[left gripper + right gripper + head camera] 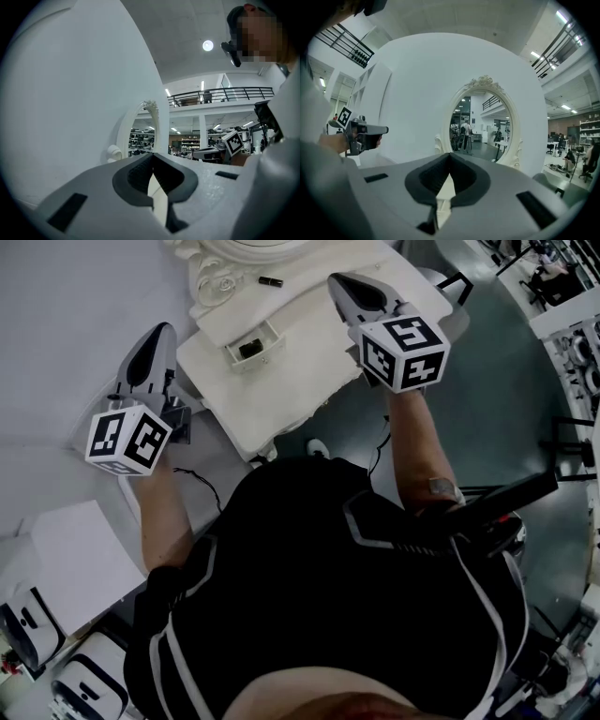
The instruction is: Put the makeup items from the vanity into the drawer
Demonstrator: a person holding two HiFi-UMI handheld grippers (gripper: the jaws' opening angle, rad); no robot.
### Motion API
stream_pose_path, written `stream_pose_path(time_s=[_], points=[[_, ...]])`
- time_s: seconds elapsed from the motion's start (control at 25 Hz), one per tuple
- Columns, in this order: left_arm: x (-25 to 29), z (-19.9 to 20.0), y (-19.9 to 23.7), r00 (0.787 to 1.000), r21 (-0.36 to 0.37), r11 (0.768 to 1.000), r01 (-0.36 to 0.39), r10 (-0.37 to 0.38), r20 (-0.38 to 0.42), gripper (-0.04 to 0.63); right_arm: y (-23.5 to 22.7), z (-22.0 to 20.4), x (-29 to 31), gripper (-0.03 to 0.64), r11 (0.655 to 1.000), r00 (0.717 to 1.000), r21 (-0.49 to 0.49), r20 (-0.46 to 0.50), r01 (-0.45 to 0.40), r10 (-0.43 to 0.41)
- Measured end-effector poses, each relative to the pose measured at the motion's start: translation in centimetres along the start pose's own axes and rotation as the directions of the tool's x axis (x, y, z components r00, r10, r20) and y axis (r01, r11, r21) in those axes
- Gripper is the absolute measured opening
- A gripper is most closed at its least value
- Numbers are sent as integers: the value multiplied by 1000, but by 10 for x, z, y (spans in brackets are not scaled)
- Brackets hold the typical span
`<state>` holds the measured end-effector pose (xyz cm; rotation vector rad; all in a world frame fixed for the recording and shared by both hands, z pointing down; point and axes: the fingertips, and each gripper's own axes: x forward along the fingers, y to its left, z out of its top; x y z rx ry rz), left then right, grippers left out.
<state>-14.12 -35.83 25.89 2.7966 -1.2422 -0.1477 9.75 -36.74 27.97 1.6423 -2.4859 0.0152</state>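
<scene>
Head view, left tongs (159, 332) closed beside vanity (309, 352) edge, right tongs (338, 280) closed above it, drawer (265, 334) open between

A white box (70, 563) lies near a thin black cable (211, 484) on the grey floor (511, 399), a round lamp (207, 45) shines up high, and a dark railing (220, 93) runs along a balcony.
</scene>
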Motion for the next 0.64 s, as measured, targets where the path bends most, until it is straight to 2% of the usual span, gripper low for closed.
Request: stream_pose_path(time_s=[0.32, 0.64], points=[[4, 1, -7, 1000, -15, 1000, 18, -18, 5, 5, 1, 1, 0, 5, 1000, 1000, -14, -8, -9, 9], [9, -3, -2, 1000, 18, 999, -29, 30, -10, 5, -4, 0, 3, 5, 1000, 1000, -14, -25, 3, -3]])
